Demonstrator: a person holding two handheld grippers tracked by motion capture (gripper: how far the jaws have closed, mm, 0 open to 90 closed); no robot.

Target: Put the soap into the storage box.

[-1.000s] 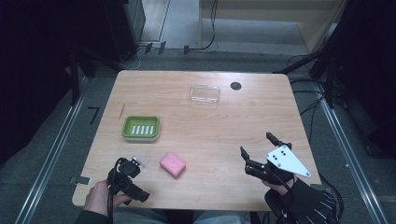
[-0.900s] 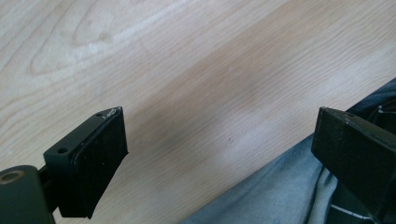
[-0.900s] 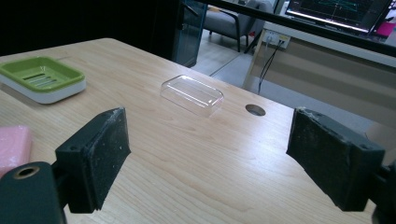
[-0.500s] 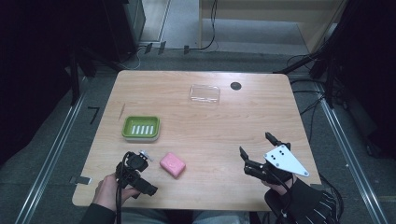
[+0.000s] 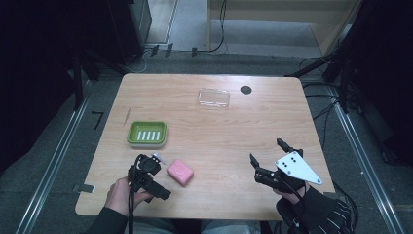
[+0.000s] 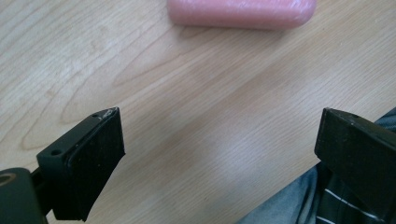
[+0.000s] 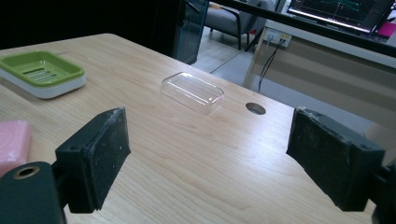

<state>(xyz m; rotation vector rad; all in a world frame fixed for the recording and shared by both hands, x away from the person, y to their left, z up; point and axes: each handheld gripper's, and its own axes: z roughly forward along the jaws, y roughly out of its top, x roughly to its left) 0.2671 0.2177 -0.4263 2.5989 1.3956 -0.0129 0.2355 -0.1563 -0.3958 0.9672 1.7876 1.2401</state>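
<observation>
A pink soap bar (image 5: 180, 172) lies on the wooden table (image 5: 219, 141) near its front edge. My left gripper (image 5: 157, 176) is just left of the bar, open, with nothing between its jaws. In the left gripper view the soap bar (image 6: 240, 11) lies a little beyond the left gripper (image 6: 218, 121). A green soap dish (image 5: 147, 134) with a white base stands behind the bar, and a clear plastic lid (image 5: 214, 97) lies farther back. My right gripper (image 5: 268, 152) hovers open at the front right. The right gripper (image 7: 208, 121) faces the lid (image 7: 192, 92), with the dish (image 7: 39, 70) and the soap (image 7: 11, 142) at the left.
A round cable hole (image 5: 246, 89) sits in the table beside the lid, at the back. A thin stick (image 5: 127, 116) lies near the table's left edge. Dark floor, rails and cables surround the table.
My left gripper has turned and shifted right, closer to the pink soap bar. The right gripper has stayed where it was.
</observation>
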